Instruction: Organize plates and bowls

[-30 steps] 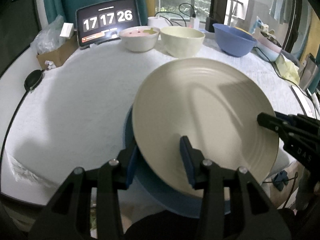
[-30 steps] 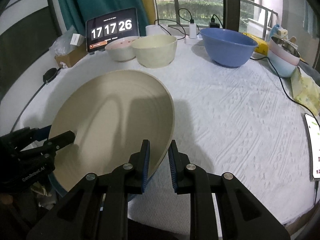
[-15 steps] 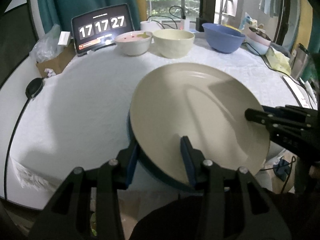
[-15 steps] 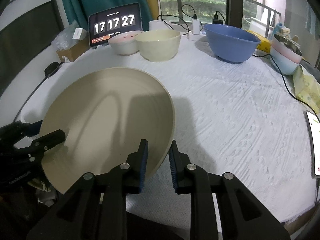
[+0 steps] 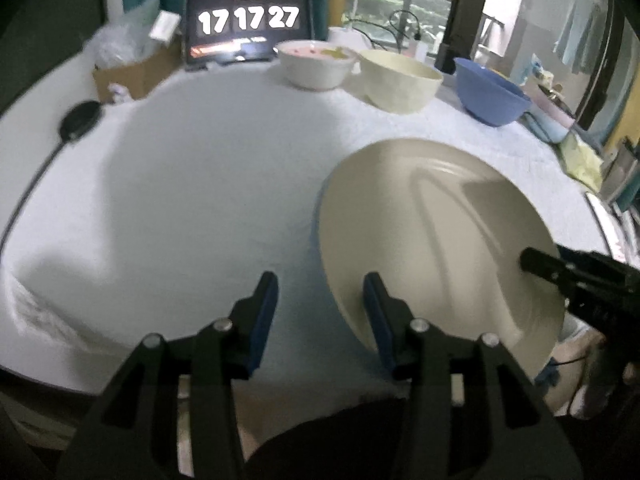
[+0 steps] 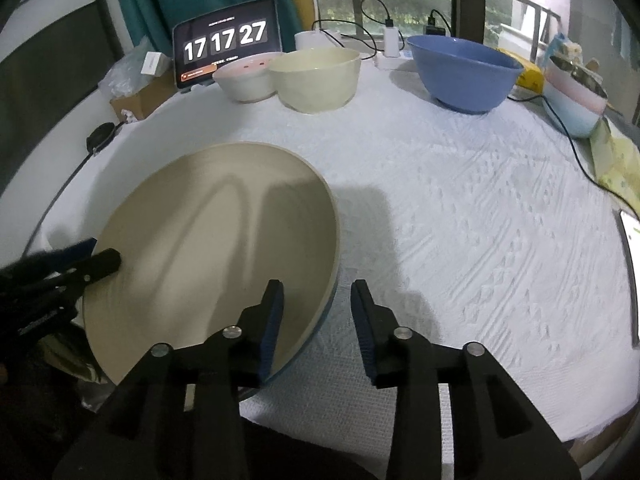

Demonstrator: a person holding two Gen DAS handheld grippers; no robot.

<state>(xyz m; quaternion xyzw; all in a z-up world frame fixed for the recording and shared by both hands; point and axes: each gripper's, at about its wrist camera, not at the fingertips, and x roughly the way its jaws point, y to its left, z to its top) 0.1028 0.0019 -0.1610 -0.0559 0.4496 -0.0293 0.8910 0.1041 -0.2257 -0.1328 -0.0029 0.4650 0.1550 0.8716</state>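
A cream plate point(image 5: 436, 240) lies on a blue plate whose edge point(image 6: 324, 320) shows under its rim, at the table's near edge. My left gripper point(image 5: 320, 304) is open, its fingers straddling the plate's left rim. My right gripper point(image 6: 316, 316) is open, its fingers astride the plate's right rim; it also shows in the left wrist view point(image 5: 560, 272). At the back stand a white-and-pink bowl point(image 6: 246, 80), a cream bowl point(image 6: 316, 78) and a blue bowl point(image 6: 464, 72).
A white textured cloth point(image 6: 460, 200) covers the round table. A tablet clock point(image 6: 226, 42) stands at the back left beside a cardboard box point(image 5: 128, 74). A pink-and-blue pot point(image 6: 576, 96), cables and a phone point(image 6: 632, 272) lie at the right.
Both grippers have opened and let go of the cream plate. It now rests lower on the blue plate. The left gripper has shifted left.
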